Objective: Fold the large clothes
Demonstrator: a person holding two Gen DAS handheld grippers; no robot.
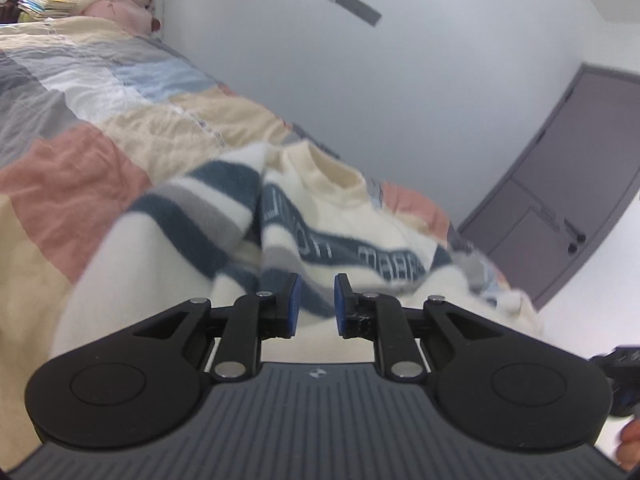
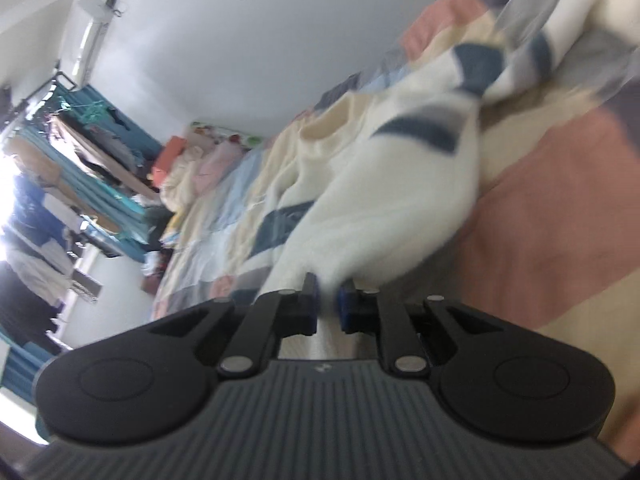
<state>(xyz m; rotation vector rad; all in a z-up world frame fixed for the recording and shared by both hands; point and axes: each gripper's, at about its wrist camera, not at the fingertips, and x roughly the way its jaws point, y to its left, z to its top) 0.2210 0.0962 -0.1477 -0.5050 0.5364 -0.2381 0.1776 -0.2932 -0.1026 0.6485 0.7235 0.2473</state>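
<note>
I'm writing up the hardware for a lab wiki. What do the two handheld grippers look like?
Both match. The left gripper and the right gripper have matte black linkage arms with silver pivot pins, rounded black lobes at each side, blue pads on the jaws, and a dark grey ribbed body bearing a small logo. No cables or sleeves show.

Fuzzy fleece sweater [image 1: 168, 264]; crinkled cotton quilt [image 1: 120, 92]

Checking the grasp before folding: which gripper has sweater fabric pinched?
The right gripper: its jaws nearly meet on the sweater. The left gripper stands open, gripping nothing.
</note>
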